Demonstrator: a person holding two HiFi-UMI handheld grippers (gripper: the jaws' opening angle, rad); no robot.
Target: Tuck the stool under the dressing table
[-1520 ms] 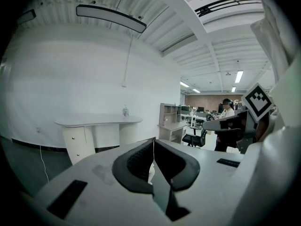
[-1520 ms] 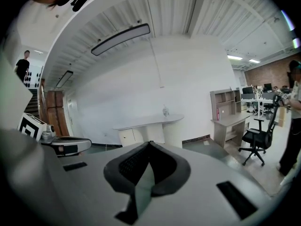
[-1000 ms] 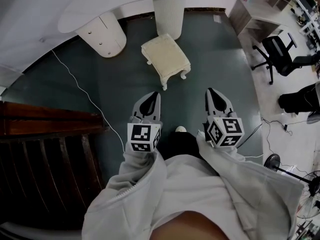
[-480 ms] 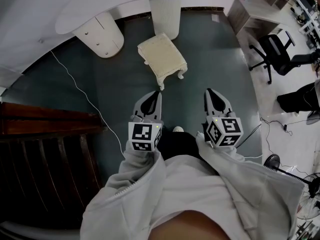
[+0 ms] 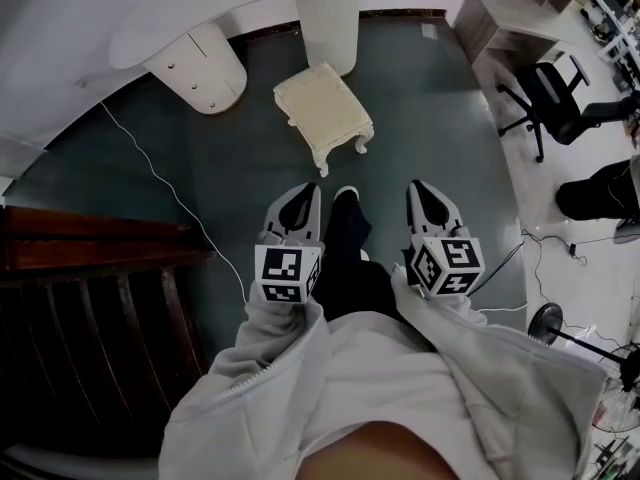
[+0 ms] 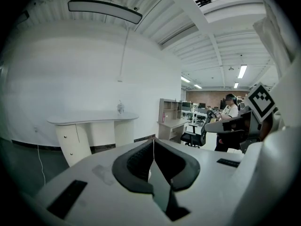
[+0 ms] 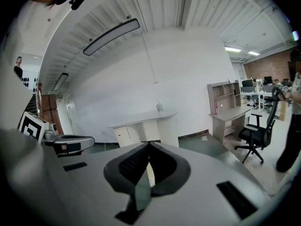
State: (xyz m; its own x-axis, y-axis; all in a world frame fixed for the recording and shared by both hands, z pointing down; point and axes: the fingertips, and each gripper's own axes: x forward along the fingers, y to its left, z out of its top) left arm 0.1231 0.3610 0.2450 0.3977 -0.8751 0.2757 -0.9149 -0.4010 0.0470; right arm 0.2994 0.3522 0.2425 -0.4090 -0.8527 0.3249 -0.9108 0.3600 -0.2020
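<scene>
Standing stool [image 5: 322,108], long axis toward dressing table [image 5: 190,13]; left claw [image 5: 311,191], right claw [image 5: 419,187] closed, empty.

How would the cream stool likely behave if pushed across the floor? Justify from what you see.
The stool looks low and broad, so it probably slides rather than tips. Its short curved legs stand on a seemingly smooth floor, so drag is likely small. The padded-looking top may give slightly; the rest seems rigid.
</scene>
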